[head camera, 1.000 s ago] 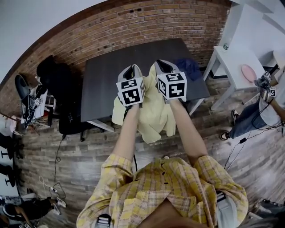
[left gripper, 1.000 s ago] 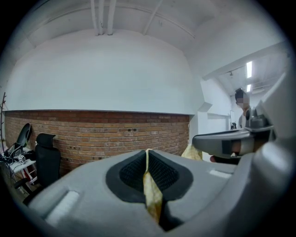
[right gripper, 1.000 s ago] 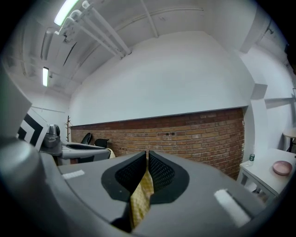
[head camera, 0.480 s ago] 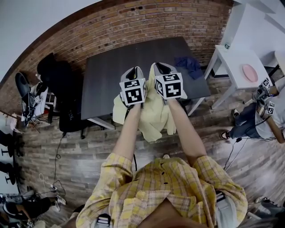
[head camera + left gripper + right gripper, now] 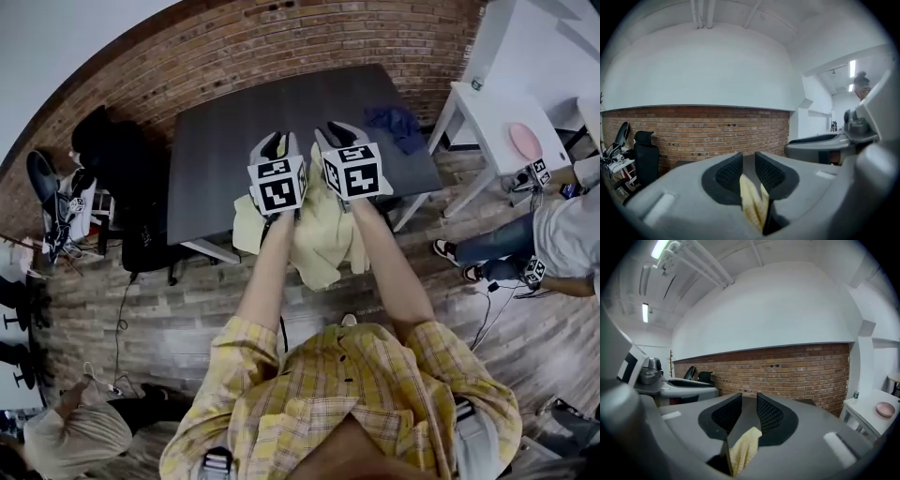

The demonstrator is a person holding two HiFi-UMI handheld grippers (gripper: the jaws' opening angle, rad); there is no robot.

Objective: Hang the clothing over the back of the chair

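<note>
Dark table (image 5: 234, 141) fills the middle of the head view, w/ brick wall behind. Just in front of its near edge the yellow garment (image 5: 323, 246) droops in long folds, prob. already draped over the chair back, tho the chair itself is hidden under the cloth. Both arms reach fwd side by side, likely so the top edge lies spread across the back, not bunched. L gripper (image 5: 275, 143) is pinched down on a fold of the cloth, pads touching it both sides, which should stop that end sliding off. R gripper (image 5: 337, 131) has just been opening its jaws: they stand apart now, w/ a scrap of yellow lying loose btwn them near the root, not squeezed. Looks like a release, so task nearly done.
</note>
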